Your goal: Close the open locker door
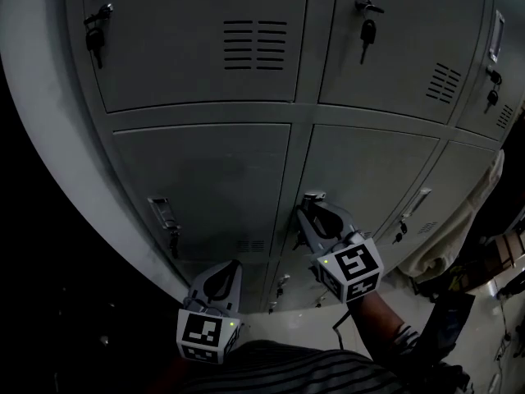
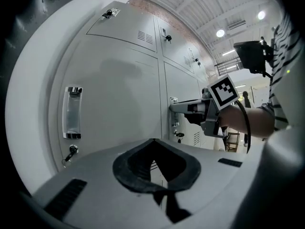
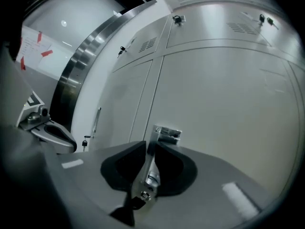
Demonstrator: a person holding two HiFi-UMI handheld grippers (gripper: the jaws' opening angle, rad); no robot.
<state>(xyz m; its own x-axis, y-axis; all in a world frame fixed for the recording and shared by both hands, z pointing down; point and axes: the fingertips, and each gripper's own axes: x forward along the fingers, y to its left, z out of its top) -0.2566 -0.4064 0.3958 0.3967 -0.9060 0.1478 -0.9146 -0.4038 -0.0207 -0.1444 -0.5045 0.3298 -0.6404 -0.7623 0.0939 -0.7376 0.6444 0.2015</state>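
- Your striped shirt [image 1: 320,372] fills the bottom edge of the head view. Just above it, your left gripper [image 1: 233,268] hangs close to the lockers with its jaws drawn together on nothing.
- Your right gripper [image 1: 307,209] is clenched on the metal handle [image 3: 165,132] at the left edge of the locker door [image 1: 373,171].
- That door sits in the middle column, below the vented upper doors, and looks level with its neighbours.
- No view shows whether a gap is left at its edge.
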